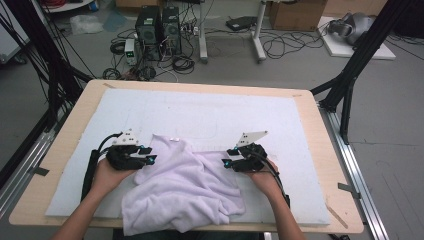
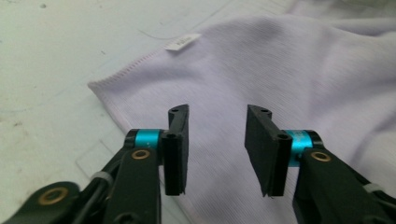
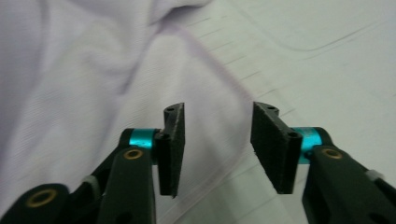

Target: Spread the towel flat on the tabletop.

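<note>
A pale lilac towel (image 1: 182, 187) lies crumpled on the white mat (image 1: 280, 120) that covers the wooden bench (image 1: 327, 150), toward the person's side, with its near part bunched at the bench's near edge. The left tongs (image 1: 149, 155) sit at the towel's far left corner, the right tongs (image 1: 227, 161) at its right edge, each held in a hand coming in from below. In the left gripper view the left tongs (image 2: 216, 144) stand partly apart with nothing between the pads; the cloth lies below them, and a small white label (image 2: 183, 42) sticks out from the hem farther off. In the right gripper view the right tongs (image 3: 217, 144) are likewise partly apart and empty, poised over the towel's stitched edge (image 3: 219, 74) where it meets the mat.
</note>
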Action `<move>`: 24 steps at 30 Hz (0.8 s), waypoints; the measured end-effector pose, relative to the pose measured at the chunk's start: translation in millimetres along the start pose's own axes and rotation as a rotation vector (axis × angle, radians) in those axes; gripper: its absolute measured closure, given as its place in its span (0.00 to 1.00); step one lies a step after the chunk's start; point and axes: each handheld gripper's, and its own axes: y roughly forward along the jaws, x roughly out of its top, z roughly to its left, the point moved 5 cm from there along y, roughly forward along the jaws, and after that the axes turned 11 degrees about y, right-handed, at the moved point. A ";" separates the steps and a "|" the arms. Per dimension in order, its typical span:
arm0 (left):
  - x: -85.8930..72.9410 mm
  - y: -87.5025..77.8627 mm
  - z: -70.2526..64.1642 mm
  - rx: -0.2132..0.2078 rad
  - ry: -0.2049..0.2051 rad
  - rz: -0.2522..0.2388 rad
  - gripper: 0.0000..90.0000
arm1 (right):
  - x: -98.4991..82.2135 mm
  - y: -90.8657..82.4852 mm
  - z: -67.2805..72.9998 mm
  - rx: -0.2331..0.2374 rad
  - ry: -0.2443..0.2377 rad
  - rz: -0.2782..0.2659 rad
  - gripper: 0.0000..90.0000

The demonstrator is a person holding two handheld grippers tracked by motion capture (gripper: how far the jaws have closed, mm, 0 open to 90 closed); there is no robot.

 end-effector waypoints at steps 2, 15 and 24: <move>-2.9 12.9 7.3 0.030 -0.008 0.044 0.64 | 1.3 6.3 -4.4 -0.005 0.025 0.005 0.62; -2.4 7.1 9.7 0.052 0.015 0.047 0.98 | 0.4 -9.0 -20.6 -0.092 0.023 0.014 0.96; 0.6 -4.5 18.9 0.075 -0.043 -0.001 0.67 | 5.8 -41.9 -31.7 -0.139 0.042 -0.034 0.76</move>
